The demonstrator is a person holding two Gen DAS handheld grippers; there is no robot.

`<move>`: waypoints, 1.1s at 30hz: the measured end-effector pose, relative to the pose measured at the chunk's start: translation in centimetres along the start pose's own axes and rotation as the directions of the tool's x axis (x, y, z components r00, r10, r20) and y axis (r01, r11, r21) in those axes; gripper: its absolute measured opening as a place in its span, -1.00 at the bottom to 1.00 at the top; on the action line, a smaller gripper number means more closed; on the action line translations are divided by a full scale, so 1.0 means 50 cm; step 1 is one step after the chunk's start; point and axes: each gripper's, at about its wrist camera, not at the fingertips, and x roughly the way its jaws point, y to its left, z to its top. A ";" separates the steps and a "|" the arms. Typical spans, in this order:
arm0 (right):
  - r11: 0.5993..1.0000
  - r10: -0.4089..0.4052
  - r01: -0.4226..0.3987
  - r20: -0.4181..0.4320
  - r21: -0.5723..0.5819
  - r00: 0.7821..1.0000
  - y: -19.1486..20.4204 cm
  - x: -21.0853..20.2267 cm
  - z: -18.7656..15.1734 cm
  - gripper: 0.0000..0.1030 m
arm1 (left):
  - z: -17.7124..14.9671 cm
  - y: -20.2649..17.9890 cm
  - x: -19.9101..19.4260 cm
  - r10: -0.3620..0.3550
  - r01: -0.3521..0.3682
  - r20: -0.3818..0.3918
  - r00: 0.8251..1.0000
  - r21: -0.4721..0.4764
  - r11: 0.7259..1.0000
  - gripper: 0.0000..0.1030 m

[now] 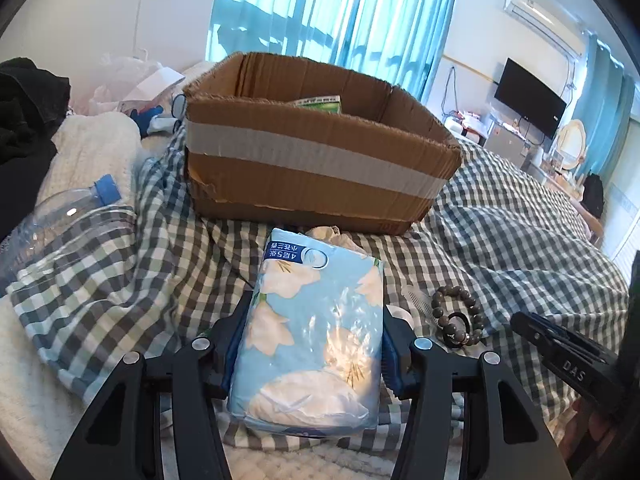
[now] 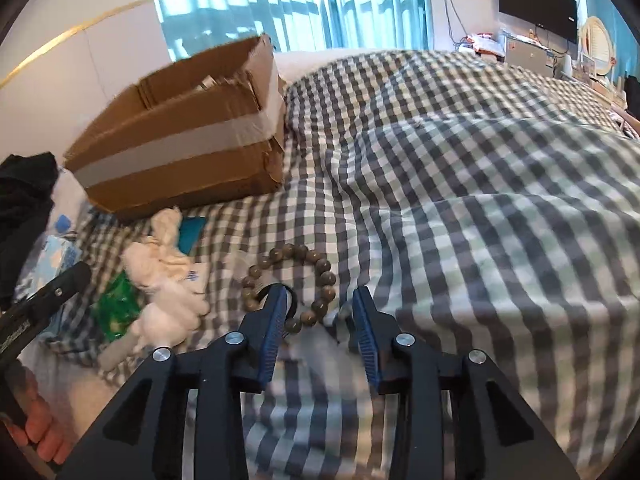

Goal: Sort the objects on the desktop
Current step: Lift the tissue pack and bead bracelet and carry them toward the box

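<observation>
My left gripper [image 1: 314, 320] is shut on a light blue flowered tissue pack [image 1: 316, 332], held just above the checked blanket, in front of the open cardboard box [image 1: 320, 160]. The box holds a green packet [image 1: 320, 104]. My right gripper [image 2: 320, 296] is open, its fingers over the near side of a brown bead bracelet [image 2: 288, 280] lying on the blanket with a black hair tie [image 2: 290, 300]. The bracelet also shows in the left wrist view [image 1: 458, 316]. The box shows at the left of the right wrist view [image 2: 180, 140].
A clear plastic bottle with a blue cap [image 1: 68, 212] lies at the left. A white plush toy [image 2: 164, 276], a green wrapper [image 2: 116, 308] and a teal card [image 2: 192, 228] lie near the box. Dark clothes [image 1: 24, 108] lie at the far left. The checked blanket [image 2: 480, 200] spreads to the right.
</observation>
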 end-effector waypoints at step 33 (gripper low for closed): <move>0.971 0.079 -0.038 0.168 -0.235 0.983 0.106 -0.254 0.080 -0.78 | 0.038 0.020 -0.083 0.039 -0.039 0.034 0.999 0.002 0.999 0.08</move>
